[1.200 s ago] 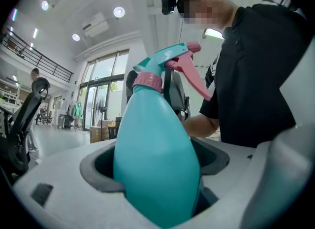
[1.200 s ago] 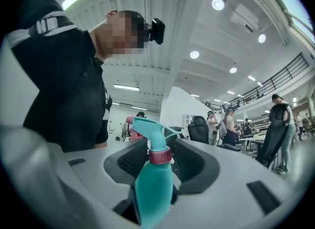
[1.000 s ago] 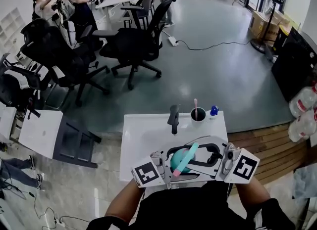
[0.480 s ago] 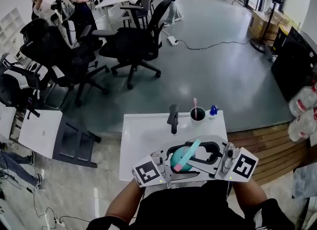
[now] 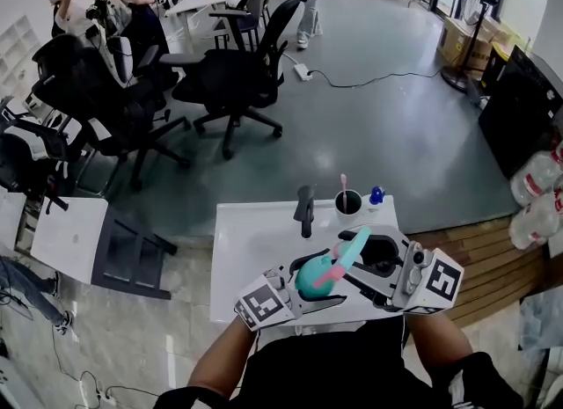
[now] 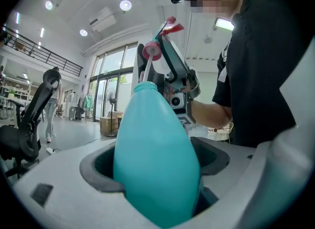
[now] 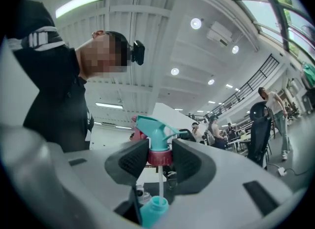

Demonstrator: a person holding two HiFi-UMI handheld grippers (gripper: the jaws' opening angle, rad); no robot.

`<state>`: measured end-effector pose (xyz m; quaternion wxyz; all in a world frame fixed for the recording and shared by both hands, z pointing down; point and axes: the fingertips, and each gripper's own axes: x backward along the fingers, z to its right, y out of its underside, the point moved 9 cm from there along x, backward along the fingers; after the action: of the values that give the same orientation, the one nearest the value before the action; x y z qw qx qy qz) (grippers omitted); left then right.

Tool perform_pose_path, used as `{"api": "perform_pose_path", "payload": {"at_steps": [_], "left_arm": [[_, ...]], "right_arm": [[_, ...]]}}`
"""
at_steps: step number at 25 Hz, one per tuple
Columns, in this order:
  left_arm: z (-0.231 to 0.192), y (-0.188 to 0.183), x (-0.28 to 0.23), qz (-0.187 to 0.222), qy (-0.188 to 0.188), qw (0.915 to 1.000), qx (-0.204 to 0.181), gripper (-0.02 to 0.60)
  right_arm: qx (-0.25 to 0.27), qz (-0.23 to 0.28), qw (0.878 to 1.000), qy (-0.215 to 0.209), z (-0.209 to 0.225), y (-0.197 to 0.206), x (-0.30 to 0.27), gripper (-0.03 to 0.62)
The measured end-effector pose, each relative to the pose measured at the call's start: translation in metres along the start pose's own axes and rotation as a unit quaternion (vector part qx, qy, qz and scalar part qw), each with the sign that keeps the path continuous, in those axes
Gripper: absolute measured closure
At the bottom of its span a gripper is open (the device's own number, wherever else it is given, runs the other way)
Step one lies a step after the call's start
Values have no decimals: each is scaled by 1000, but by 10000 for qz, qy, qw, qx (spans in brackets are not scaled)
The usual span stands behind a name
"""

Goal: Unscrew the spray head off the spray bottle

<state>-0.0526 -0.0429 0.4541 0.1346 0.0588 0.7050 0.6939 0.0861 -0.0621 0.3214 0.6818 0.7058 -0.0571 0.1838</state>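
Two items, one per gripper, both held clear above the white table [image 5: 251, 240]. The left gripper [image 6: 157, 174] was closed round the belly of the teal spray bottle [image 6: 155, 139], with its pads pressed on both flanks. The right gripper [image 7: 160, 161] stood only as wide as the pink collar [image 7: 158, 154] of the spray head [image 7: 152, 127], with its pads clamped on that collar and the nozzle above. The head was off the thread and raised above the open neck [image 7: 156, 206]. The thin dip tube [image 7: 159, 183] ran down to the mouth, and whether its tip sat at the mouth or just inside could not be told. Hazards, as judged: a sideways pull on the head would likely drag the tube against the rim, bending it or flicking drops onto the table. The smooth, tapering bottle might slide out of the left pads if tilted. An open neck leaned over would probably spill. The narrow grip on the collar might let the head pivot.
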Motion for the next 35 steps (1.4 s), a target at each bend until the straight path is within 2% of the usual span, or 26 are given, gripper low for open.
{"api": "perform_pose_path", "payload": {"at_steps": [5,10,16,21,27,30,35], "left_arm": [[-6,23,0,-296,-159,9994,4,150],[-8,45,1,-507,-300,9981,179,150],[-10,68,2,-785,-466,9954,303,150],[-10,78,3,-823,-598,9941,386,150],[-11,71,8,-683,-817,9936,368,150],[-16,67,13,-591,-1154,9911,300,150],[-28,57,30,-336,-2036,9783,186,150]], "right_arm": [[-14,176,9998,86,3,-9,-2,444],[-9,326,9993,153,2,-21,0,444],[316,441,9982,272,4,-35,5,444],[362,391,9978,383,5,-34,10,444],[345,209,9973,609,8,-24,15,443],[283,106,9969,732,11,-14,20,442],[122,-79,9947,1022,21,4,32,442]]}}
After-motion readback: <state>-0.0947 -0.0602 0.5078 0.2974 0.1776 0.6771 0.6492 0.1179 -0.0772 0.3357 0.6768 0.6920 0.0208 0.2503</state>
